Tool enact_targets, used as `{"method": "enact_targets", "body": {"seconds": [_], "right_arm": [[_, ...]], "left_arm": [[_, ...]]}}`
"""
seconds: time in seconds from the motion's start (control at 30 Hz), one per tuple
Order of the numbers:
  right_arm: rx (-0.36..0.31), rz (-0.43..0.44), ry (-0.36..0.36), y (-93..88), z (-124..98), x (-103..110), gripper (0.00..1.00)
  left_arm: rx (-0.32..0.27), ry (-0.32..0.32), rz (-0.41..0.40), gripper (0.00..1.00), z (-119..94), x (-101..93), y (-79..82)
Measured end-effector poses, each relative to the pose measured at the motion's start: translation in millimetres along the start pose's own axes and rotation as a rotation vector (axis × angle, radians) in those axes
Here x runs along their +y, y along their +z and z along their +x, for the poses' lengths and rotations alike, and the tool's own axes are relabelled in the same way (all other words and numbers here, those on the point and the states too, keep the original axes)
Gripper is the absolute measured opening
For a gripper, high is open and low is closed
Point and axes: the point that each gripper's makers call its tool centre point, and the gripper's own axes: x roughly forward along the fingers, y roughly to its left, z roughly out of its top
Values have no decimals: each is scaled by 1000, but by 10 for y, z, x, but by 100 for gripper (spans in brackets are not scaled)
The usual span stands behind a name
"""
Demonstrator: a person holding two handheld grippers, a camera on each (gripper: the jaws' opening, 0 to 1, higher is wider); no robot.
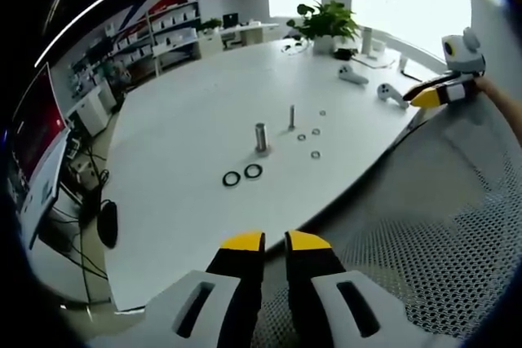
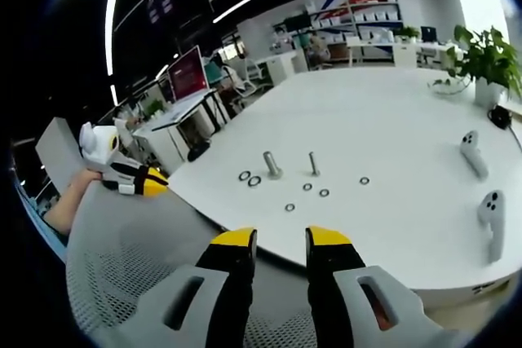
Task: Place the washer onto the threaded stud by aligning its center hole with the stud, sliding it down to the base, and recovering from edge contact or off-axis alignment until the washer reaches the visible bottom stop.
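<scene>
White table [image 1: 188, 120] in office, shelves [image 1: 167, 26] behind

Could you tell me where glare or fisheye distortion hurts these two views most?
Left gripper view: the windows behind the potted plant blow out to white, and the table edge bows. Right gripper view: lighting is more even, though ceiling light strips curve strongly; the small washers stay sharp but tiny.

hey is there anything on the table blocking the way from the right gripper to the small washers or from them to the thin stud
Nothing visible does. The right gripper hangs open off the table edge; bare table lies between it and the washers, which lie loose just before the stud.
</scene>
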Motion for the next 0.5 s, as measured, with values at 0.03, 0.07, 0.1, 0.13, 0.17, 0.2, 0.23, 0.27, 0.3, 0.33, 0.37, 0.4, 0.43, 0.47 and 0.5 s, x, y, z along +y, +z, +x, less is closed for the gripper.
{"method": "enact_targets", "body": {"seconds": [0.03,0.07,0.1,0.13,0.17,0.2,0.23,0.27,0.3,0.33,0.37,0.4,0.43,0.47,0.5], "right_arm": [[-3,0,6,5,0,7,26],[-3,1,7,6,0,8,26],[13,-2,7,-11,11,-5,25],[30,-2,-2,-31,18,-30,25],[46,-1,-9,-54,25,-53,25],[56,-11,-7,-70,27,-53,25],[58,-13,-6,-73,26,-53,25],[54,-13,-3,-67,19,-49,25],[43,-9,0,-54,16,-44,25],[43,-8,2,-53,17,-41,25],[47,-11,5,-58,19,-41,25],[51,-14,9,-61,22,-35,25],[52,-15,12,-63,25,-30,24],[53,-15,15,-64,25,-26,24],[54,-17,18,-66,25,-19,24]], "left_arm": [[1,0,0,7,1,-2,1],[1,-1,0,7,1,-2,1],[2,0,-1,7,3,-5,5],[3,0,-1,7,10,-7,10],[7,2,-6,7,11,-10,10],[7,6,-8,7,15,-9,13],[10,7,-5,7,21,-12,8],[15,10,-12,7,19,-9,-2],[13,13,-15,7,19,-3,1],[12,18,-15,7,14,1,0],[14,16,-15,7,15,-2,-3],[17,16,-16,7,15,-1,-8],[18,16,-17,7,16,2,-9],[19,16,-17,7,17,3,-10],[20,16,-18,7,18,4,-12]]}}
